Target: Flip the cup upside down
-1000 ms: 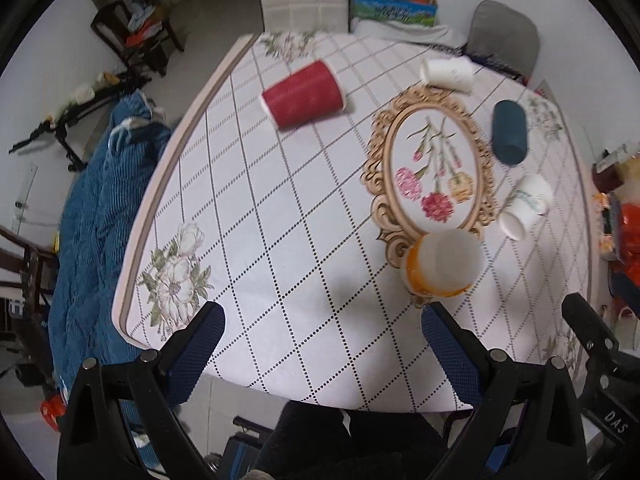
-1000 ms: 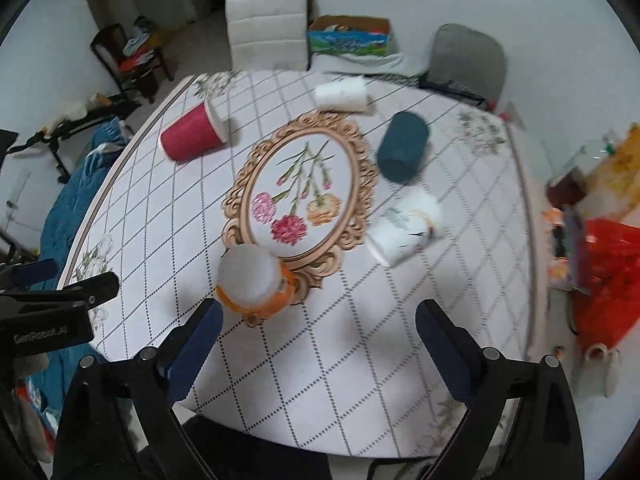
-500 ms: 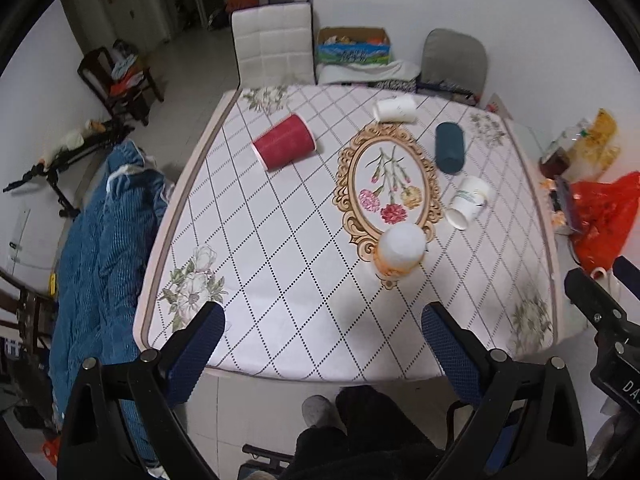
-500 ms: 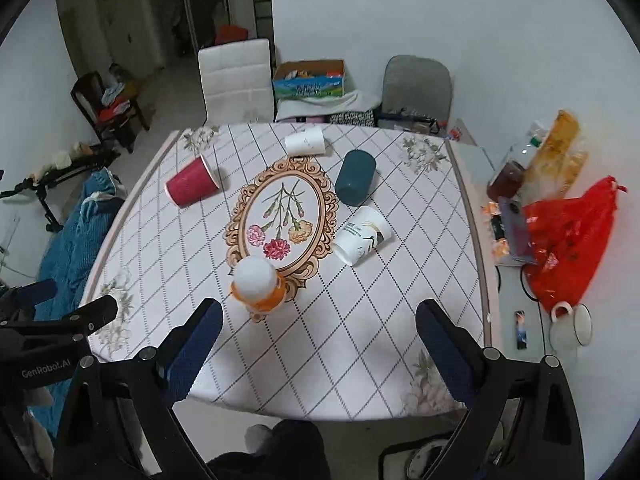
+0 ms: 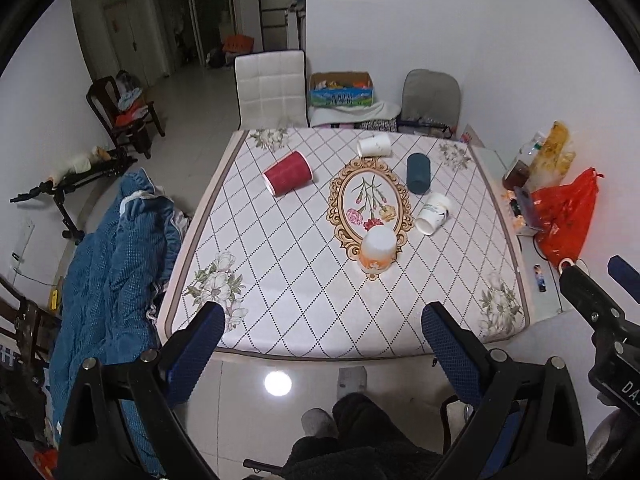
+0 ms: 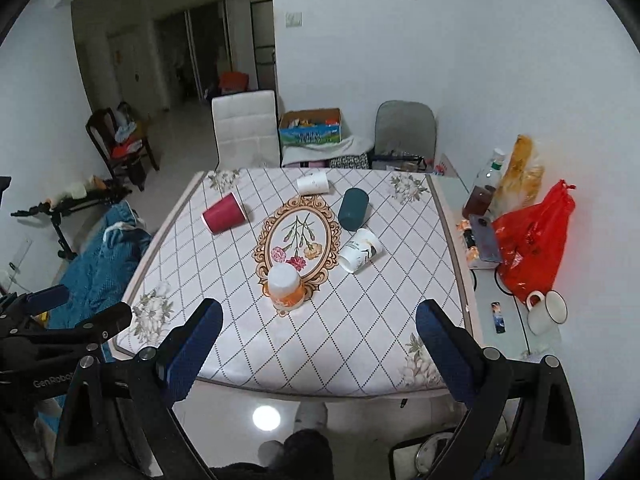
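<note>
Four cups lie sideways well ahead of both spread, empty claws, left (image 5: 320,340) and right (image 6: 318,334); approach the printed cup (image 6: 360,255) side-on, gripping mid-wall.

This is a lived-in home, in its dining area. A table (image 6: 400,336) under a quilted floral cloth fills the middle, with a white padded chair (image 6: 245,128) at 12 o'clock and a grey chair (image 6: 405,130) at 1 o'clock. A dark wooden chair (image 6: 120,144) piled with clothes stands at 10 o'clock, a blue quilt (image 5: 108,264) is heaped at 9 o'clock. A side counter at 3 o'clock carries a red plastic bag (image 6: 536,240), bottles (image 6: 486,188) and an enamel mug (image 6: 547,312). An open cardboard box (image 6: 311,125) sits against the wall, and a tiled hallway with doors (image 5: 120,36) runs off at 11 o'clock.
</note>
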Action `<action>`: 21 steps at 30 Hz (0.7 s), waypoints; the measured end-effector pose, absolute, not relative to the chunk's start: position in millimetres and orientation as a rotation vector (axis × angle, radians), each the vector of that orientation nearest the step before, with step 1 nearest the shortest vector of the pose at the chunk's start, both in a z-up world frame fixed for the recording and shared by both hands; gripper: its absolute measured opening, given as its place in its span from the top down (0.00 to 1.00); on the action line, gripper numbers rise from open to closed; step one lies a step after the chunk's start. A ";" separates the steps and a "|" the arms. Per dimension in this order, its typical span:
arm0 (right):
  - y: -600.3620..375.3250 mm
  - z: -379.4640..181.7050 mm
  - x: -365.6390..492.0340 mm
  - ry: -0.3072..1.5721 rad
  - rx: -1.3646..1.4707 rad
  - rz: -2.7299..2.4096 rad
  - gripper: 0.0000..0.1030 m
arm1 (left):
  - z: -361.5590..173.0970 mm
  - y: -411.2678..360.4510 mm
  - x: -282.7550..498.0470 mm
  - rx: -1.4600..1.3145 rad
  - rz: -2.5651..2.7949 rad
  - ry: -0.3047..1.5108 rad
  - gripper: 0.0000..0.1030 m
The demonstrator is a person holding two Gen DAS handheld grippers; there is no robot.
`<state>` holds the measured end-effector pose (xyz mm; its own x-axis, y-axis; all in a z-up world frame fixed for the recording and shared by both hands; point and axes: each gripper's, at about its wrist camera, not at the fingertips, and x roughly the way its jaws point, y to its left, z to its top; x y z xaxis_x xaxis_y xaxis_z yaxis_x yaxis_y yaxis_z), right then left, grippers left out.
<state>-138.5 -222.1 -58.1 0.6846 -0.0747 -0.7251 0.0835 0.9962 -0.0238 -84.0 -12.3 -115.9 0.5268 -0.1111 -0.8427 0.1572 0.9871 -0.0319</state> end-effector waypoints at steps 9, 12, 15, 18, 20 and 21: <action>-215.8 -31.4 -192.9 0.769 0.034 -0.105 0.03 | -96.1 -9.7 -120.1 0.061 -0.177 0.968 0.02; -217.5 -27.1 -198.5 0.770 0.041 -0.105 0.03 | -93.8 -10.7 -125.1 0.059 -0.172 0.964 0.02; -217.7 -24.2 -201.0 0.760 0.021 -0.110 0.03 | -89.5 -12.1 -131.5 0.062 -0.156 0.945 0.02; -220.6 -18.5 -204.2 0.752 0.006 -0.107 0.03 | -85.6 -13.6 -134.9 0.052 -0.148 0.933 0.02; -223.0 -16.5 -201.6 0.748 -0.001 -0.100 0.03 | -83.4 -15.2 -137.1 0.047 -0.139 0.928 0.02; -223.8 -15.5 -200.1 0.749 -0.005 -0.099 0.03 | -82.6 -16.4 -138.3 0.045 -0.135 0.929 0.02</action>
<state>-200.1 -223.8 -15.5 0.7280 -0.0912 -0.6795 0.0880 0.9953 -0.0393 -138.3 -16.4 -82.6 0.5906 -0.0962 -0.8012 0.1352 0.9906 -0.0192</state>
